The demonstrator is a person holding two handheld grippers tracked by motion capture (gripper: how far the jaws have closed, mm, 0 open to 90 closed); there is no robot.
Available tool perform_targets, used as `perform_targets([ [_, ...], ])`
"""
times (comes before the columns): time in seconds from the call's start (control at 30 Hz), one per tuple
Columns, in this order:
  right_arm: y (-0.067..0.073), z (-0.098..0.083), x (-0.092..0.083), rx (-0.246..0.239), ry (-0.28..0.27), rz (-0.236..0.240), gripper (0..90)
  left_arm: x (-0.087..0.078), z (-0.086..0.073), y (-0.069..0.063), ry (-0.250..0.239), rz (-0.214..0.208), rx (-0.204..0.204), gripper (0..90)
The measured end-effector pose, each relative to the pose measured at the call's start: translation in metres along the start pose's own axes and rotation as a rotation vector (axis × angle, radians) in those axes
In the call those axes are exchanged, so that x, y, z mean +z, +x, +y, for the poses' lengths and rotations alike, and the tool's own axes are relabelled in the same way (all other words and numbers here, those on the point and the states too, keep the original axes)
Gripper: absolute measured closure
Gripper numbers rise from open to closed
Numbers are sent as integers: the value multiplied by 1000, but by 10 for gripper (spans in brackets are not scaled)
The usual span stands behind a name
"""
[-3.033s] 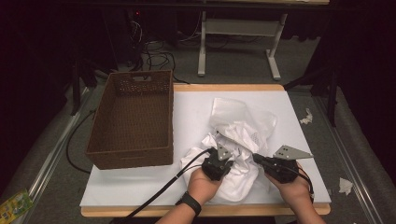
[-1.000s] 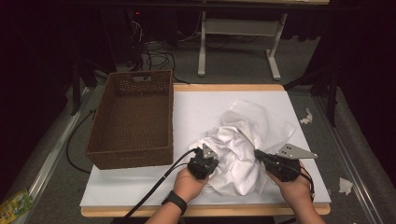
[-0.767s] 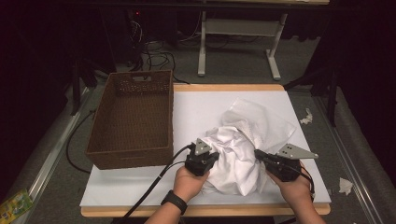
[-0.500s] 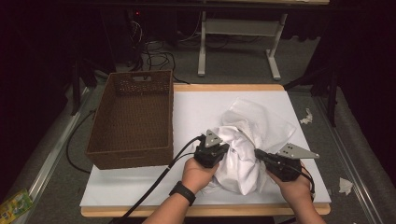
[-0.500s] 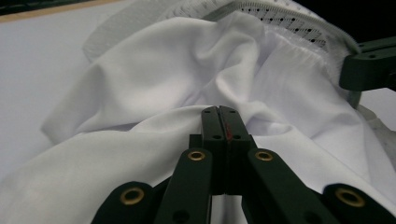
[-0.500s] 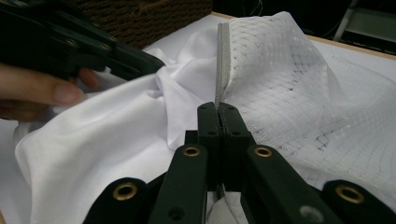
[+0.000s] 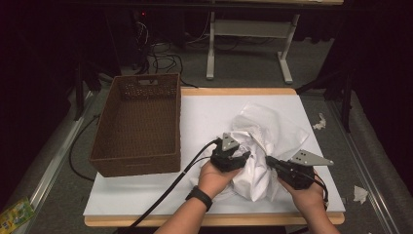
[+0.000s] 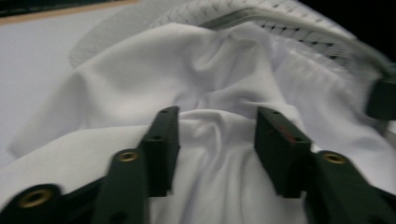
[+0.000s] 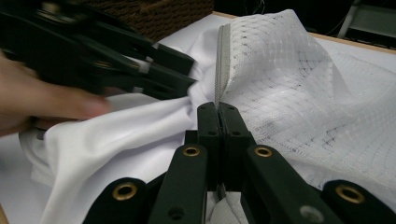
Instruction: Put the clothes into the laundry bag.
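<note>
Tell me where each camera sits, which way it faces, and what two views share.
High view: above the person's side, looking forward and down at the table; forearms, both hand-held grippers.
Left gripper view: rides the left hand-held gripper, jaws apart over the white garment.
Right gripper view: rides the right hand-held gripper, shut on the mesh laundry bag.
Both gripper views share garment and bag.

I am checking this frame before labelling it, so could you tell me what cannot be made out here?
- High view: the left claw tips are buried in the white garment.
- Right gripper view: the mesh bag edge vanishes between the shut right claw; the hand is blurred.
- Left gripper view: the garment's lower part is cut off.
</note>
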State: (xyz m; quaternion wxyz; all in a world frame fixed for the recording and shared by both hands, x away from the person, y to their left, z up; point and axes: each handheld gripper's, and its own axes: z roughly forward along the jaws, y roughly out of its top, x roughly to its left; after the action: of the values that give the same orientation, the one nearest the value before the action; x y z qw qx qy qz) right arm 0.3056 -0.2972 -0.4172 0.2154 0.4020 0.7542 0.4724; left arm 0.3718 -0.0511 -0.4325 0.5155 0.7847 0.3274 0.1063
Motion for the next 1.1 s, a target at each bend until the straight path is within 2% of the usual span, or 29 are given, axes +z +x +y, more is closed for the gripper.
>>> perform_targets([
  [0.07, 0, 1, 1, -7, 1, -3, 900, -18, -4, -4, -39, -3, 14, 394],
  [0.17, 1, 2, 1, -7, 8, -8, 900, -35, -9, -14, -58, -62, 34, 336],
  [0.23, 2, 3, 1, -15, 5, -9, 900, -38, -15, -25, -54, -109, 68, 319],
  [0.3, 2, 3, 1, -11, 7, -10, 900, -30, -20, -34, -7, -128, 107, 295],
  [0.4, 3, 3, 1, -10, 6, -8, 900, -7, -29, -41, 121, -98, 166, 276],
  [0.5, 3, 2, 0, -8, 7, -6, 900, 10, -35, -51, 195, -57, 247, 274],
  [0.57, 3, 2, 0, -7, 6, -3, 900, 19, -38, -57, 261, -8, 327, 316],
  [0.6, 2, 2, 0, -10, 5, -2, 900, 22, -39, -58, 286, 13, 350, 394],
  [0.67, 1, 2, 0, -12, 5, 1, 900, 25, -39, -57, 298, 9, 340, 544],
  [0.73, 1, 2, -1, -12, 5, 2, 900, 24, -35, -53, 304, 2, 298, 740],
  [0.77, 1, 2, -1, -14, 1, 4, 900, 23, -33, -50, 302, -9, 280, 789],
  [0.83, 1, 2, -2, -11, 0, 4, 900, 16, -24, -43, 262, -24, 233, 810],
  [0.93, 1, 3, -3, -11, -5, 4, 900, 0, -3, -31, 151, -38, 142, 820],
  [1.0, 1, 3, -3, -11, -8, 7, 900, -9, 10, -24, 98, -17, 115, 821],
  [1.1, 2, 4, -2, -2, -6, 17, 900, -9, 21, -15, 60, -5, 66, 822],
])
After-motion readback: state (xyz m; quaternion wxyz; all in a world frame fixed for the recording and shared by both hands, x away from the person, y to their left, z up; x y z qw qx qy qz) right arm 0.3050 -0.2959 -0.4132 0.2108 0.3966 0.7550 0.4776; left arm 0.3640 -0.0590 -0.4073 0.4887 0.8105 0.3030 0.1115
